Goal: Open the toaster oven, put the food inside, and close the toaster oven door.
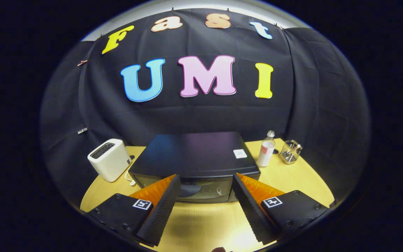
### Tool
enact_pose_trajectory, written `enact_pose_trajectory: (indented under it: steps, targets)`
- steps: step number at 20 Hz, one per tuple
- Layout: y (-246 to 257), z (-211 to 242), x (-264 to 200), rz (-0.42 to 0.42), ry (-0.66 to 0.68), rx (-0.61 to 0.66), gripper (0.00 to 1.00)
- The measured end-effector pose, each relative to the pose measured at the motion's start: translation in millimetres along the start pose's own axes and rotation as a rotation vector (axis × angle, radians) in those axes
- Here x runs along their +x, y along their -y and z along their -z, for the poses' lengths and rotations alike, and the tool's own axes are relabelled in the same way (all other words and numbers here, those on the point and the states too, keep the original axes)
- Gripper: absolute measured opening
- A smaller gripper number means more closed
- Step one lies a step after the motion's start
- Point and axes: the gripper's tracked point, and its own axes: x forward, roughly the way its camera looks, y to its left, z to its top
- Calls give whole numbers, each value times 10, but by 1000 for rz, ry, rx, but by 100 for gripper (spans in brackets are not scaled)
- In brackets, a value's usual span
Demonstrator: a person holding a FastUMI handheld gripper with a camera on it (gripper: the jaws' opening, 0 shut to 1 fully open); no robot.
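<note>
Your gripper (206, 190) hangs with fingers spread wide, holding nothing, before the toaster oven (194, 157) mid-table — door shut — either the start or the finished job.

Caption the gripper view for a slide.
Open gripper facing closed black toaster oven on wooden table, white toaster beside it.

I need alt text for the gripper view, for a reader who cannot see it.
The open claw faces a black toaster oven with its door shut, on a wooden table. A white toaster stands left of it; a bottle and clear holder stand right.
</note>
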Motion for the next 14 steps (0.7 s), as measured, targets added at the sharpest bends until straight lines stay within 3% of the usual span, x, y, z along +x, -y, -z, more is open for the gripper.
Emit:
enact_pose_trajectory:
  steps: [7,14]
  targets:
    - [656,-865,-333,54,192,44,98]
    - [1035,-1195,-614,72,290,-41,98]
